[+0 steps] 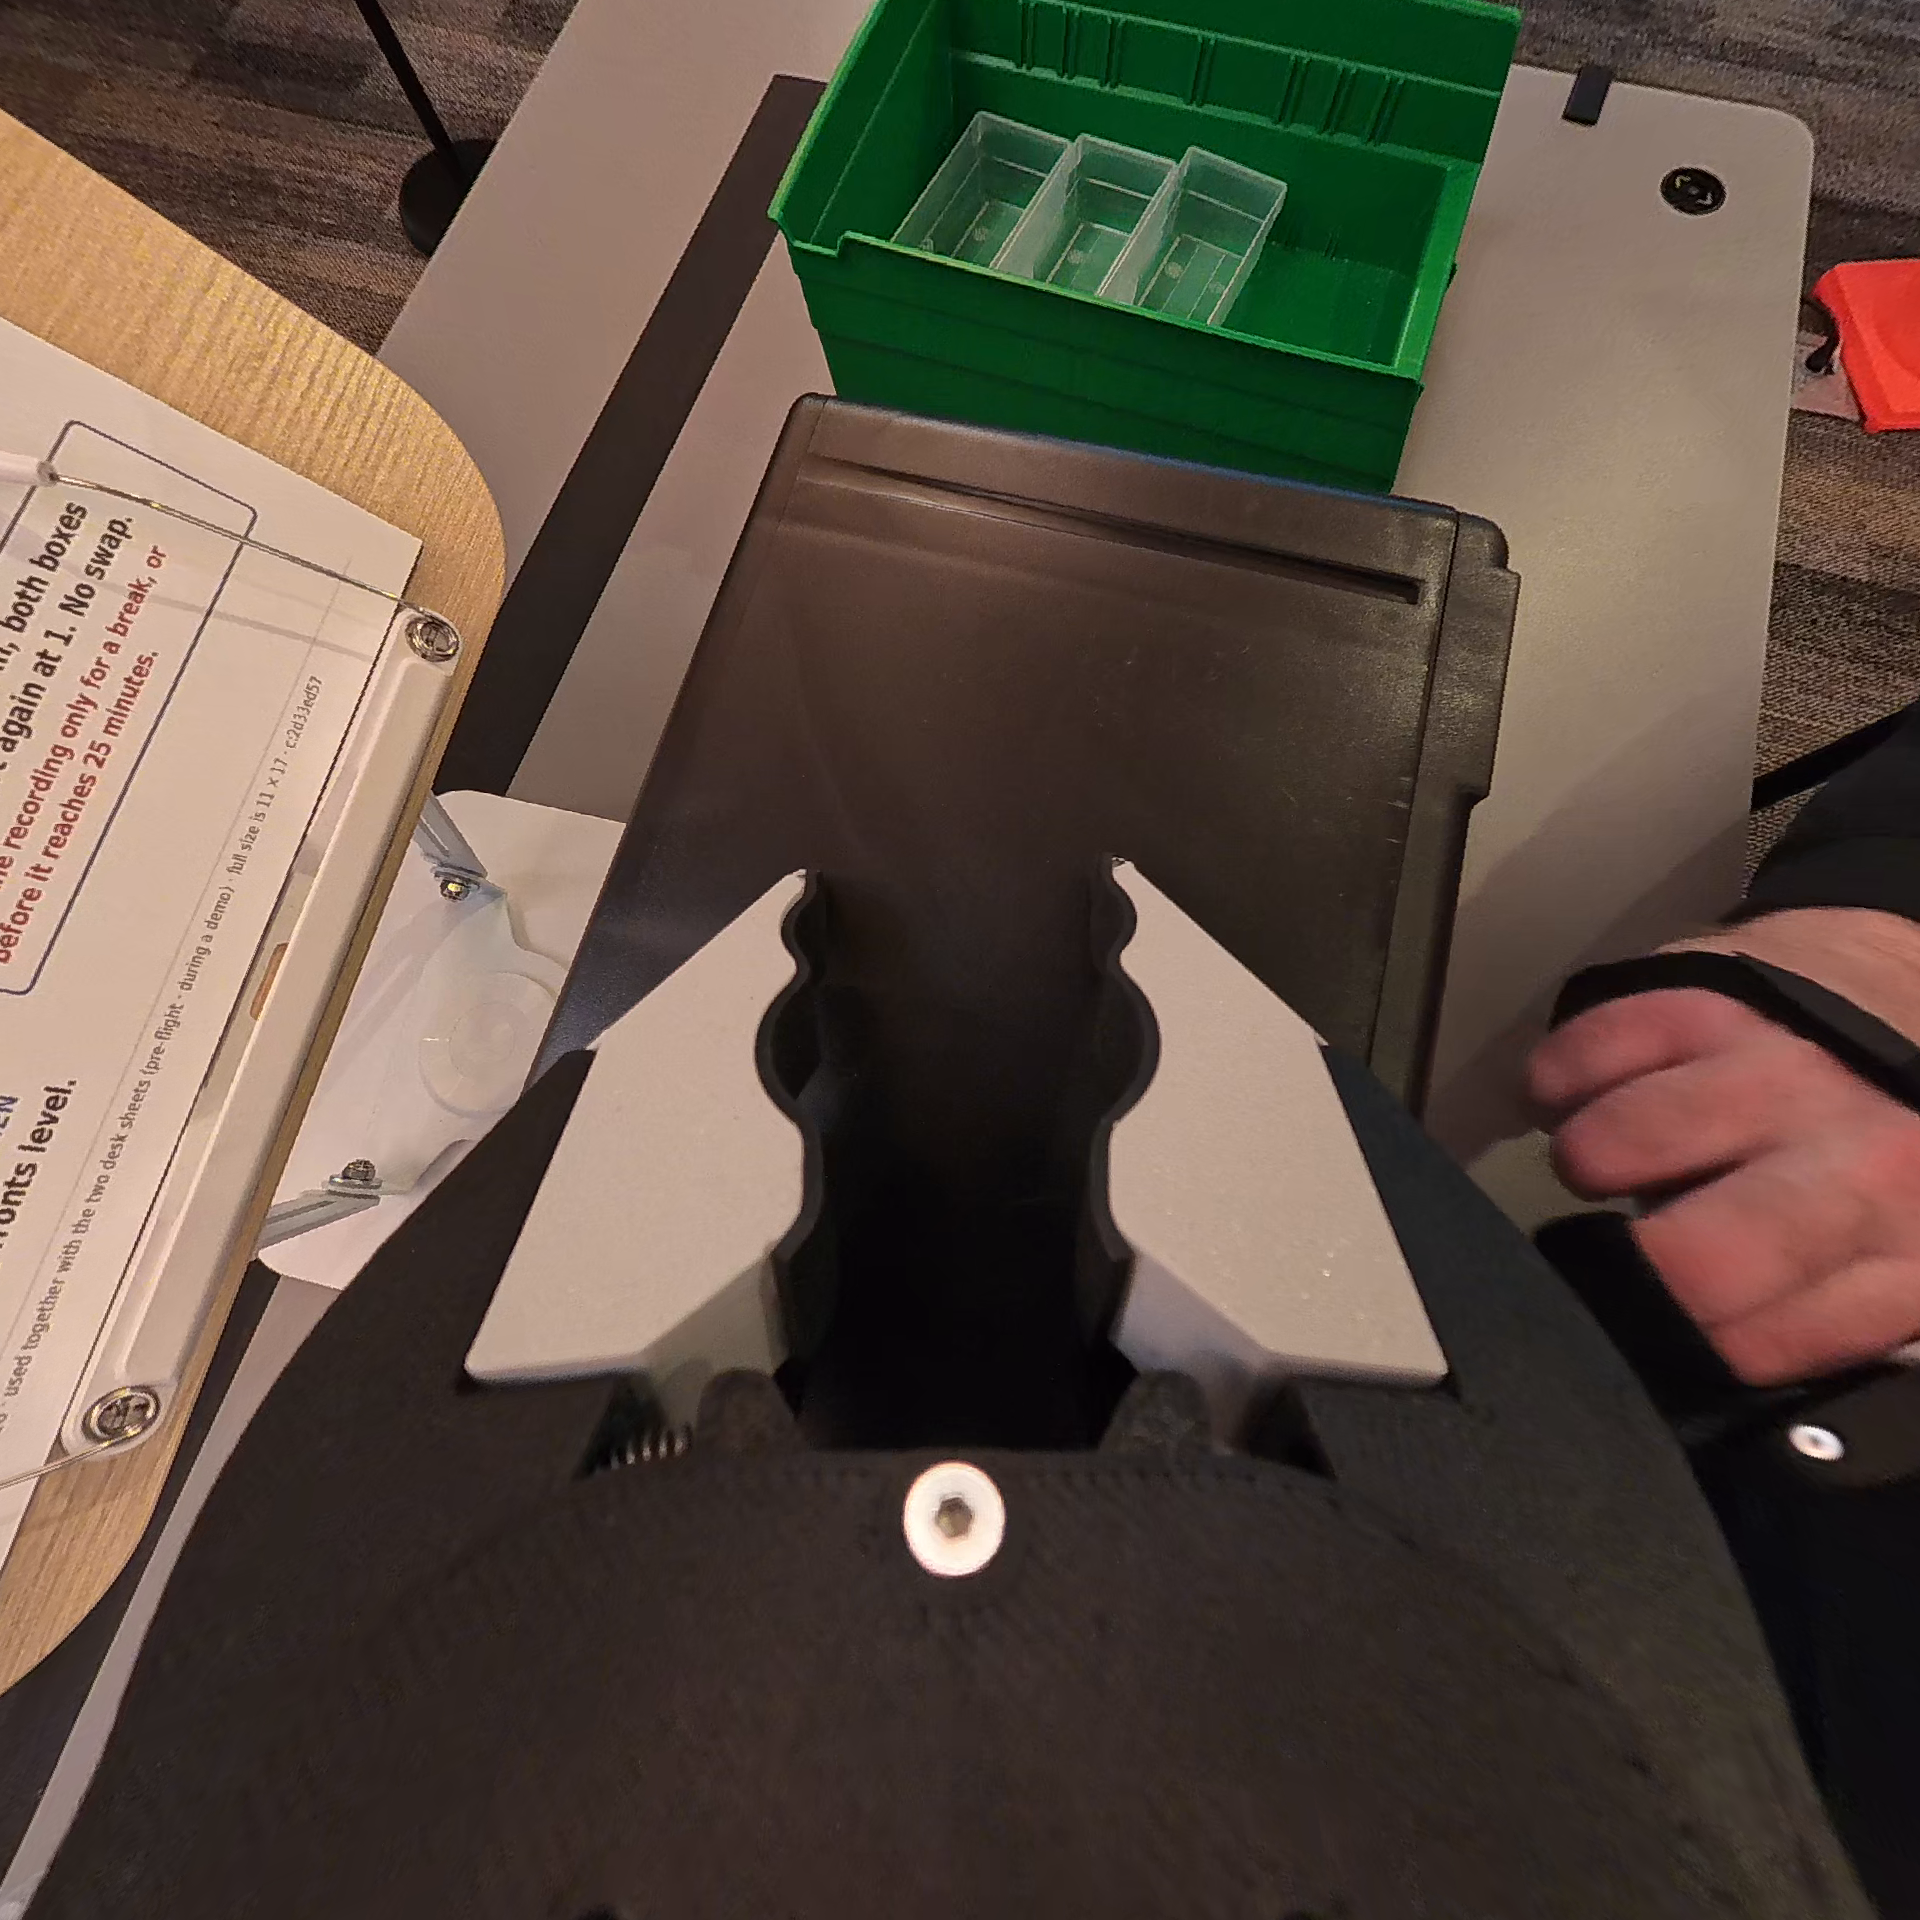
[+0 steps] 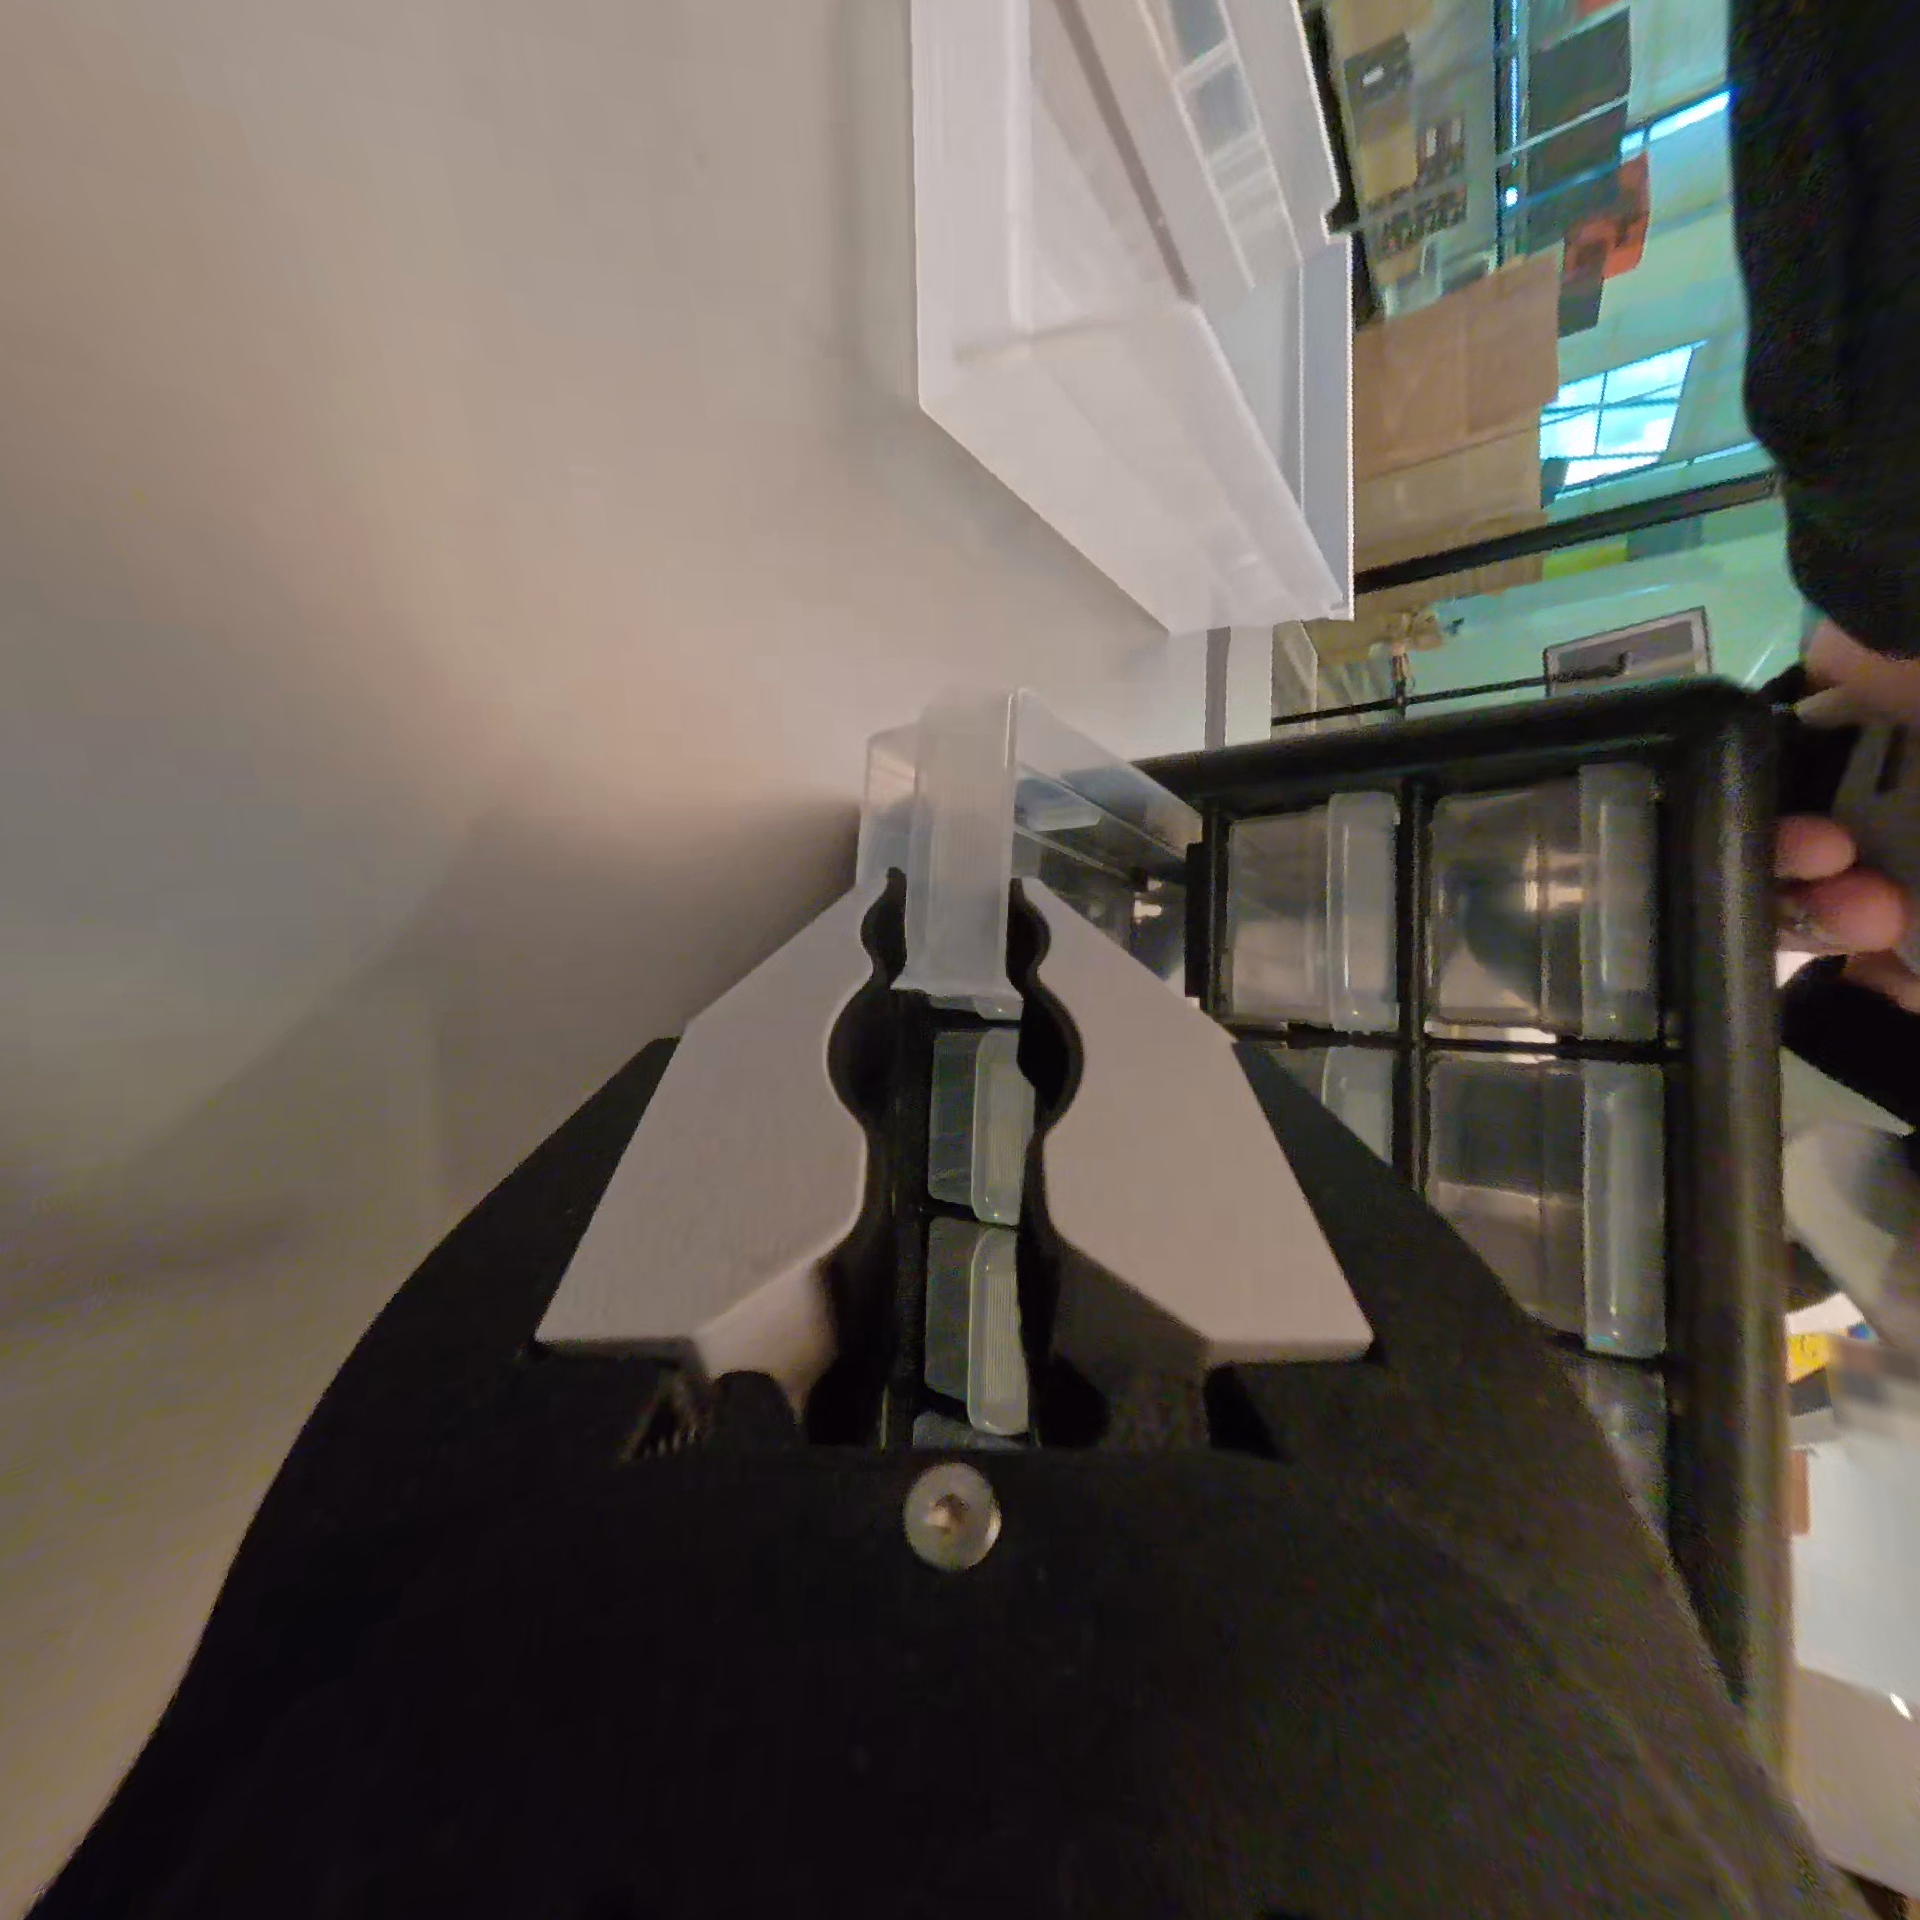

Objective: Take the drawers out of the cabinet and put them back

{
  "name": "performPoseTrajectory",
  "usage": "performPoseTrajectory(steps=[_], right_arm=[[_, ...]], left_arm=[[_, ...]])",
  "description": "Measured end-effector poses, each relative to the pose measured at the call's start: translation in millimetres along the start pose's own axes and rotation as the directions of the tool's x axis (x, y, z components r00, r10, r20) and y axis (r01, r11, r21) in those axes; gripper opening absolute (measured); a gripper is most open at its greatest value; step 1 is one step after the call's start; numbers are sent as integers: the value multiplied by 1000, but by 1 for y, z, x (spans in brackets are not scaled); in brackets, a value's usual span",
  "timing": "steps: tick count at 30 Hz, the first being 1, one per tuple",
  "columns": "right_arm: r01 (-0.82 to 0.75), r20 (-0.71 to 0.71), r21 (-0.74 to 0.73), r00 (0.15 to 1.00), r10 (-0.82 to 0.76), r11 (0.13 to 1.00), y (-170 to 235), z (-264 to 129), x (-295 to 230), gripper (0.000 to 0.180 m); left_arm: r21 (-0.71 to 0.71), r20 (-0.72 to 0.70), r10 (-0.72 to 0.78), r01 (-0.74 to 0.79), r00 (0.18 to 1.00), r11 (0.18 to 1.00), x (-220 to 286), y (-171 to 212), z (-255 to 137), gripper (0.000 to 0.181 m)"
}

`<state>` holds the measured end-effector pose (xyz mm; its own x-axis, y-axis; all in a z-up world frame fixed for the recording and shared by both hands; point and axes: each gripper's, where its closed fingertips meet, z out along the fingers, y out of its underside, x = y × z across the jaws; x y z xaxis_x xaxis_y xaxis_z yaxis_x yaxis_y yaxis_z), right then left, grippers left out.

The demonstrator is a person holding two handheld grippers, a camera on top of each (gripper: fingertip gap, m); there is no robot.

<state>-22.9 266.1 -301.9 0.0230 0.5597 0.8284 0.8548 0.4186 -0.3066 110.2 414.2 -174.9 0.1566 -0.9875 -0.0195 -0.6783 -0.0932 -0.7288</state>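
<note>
In the left wrist view, the left claw (image 1: 961, 883) hovers with its fingers apart over the top of the black cabinet (image 1: 1091, 665) at frame centre. Beyond it, a green bin (image 1: 1132, 343) on the grey worktop (image 1: 1621, 436) holds three clear drawers (image 1: 1091, 223). In the right wrist view, the right claw (image 2: 956, 883) is clamped on the handle of a clear drawer (image 2: 961, 821) partly pulled out of the cabinet (image 2: 1725, 1039) at centre.

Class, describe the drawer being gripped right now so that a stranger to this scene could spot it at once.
Find the black cabinet with its grid of clear drawers in the right wrist view. At its edge nearest the pale wall, one drawer juts out of its slot, its handle pinched by the right gripper. Its neighbours all sit flush in the frame; only this one is pulled out and held.
</note>
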Motion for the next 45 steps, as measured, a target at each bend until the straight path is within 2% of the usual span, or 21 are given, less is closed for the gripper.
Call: performPoseTrajectory(steps=[7,10,14,18,19,24,27,29,31,35,39,41,42,43,44,45], right_arm=[[-32,44,63,999,29,998,-26,-35,-15,16],[-231,133,100,967,217,968,-29,-46,4,16],[-480,334,112,843,422,870,-37,-55,33,16],[-675,555,99,648,522,731,-36,-73,57,16],[-687,580,107,630,516,719,-33,-78,60,16],[-605,611,90,661,436,791,2,-114,33,17],[-467,655,123,701,282,876,29,-144,-7,17],[-301,624,97,761,177,949,60,-153,-34,17],[-192,617,20,774,139,981,91,-159,-57,17],[-146,644,-70,749,157,987,129,-176,-88,18],[-132,626,-247,734,262,960,161,-189,-96,52],[-225,611,-339,686,396,913,162,-195,-93,73],[-322,572,-357,666,478,877,154,-192,-84,76],[-437,486,-370,661,572,820,149,-182,-67,72],[-559,385,-380,629,676,737,145,-170,-50,75],[-670,325,-378,550,769,639,138,-160,-41,76]], left_arm=[[0,-3,-4,4,1000,1000,0,0,0,51],[0,-3,-4,4,1000,1000,0,0,0,51],[0,-3,-5,5,1000,1000,0,0,0,51],[0,-1,-4,4,1000,1000,0,0,0,51],[0,-1,-4,4,1000,1000,0,0,0,51],[0,-2,-3,3,1000,1000,0,0,0,51],[0,-2,-2,2,1000,1000,0,0,0,51],[0,0,-1,1,1000,1000,0,0,0,51],[0,0,1,-1,1000,1000,1,0,0,51],[0,1,2,-2,1000,1000,1,0,0,50],[0,1,2,-2,1000,1000,1,0,0,50],[0,1,2,-2,1000,1000,0,0,0,50],[0,0,1,-1,1000,1000,0,0,0,50],[0,0,1,-1,1000,1000,0,0,0,50],[0,0,1,-1,1000,1000,0,0,0,50],[0,0,1,-1,1000,1000,0,0,0,50]])
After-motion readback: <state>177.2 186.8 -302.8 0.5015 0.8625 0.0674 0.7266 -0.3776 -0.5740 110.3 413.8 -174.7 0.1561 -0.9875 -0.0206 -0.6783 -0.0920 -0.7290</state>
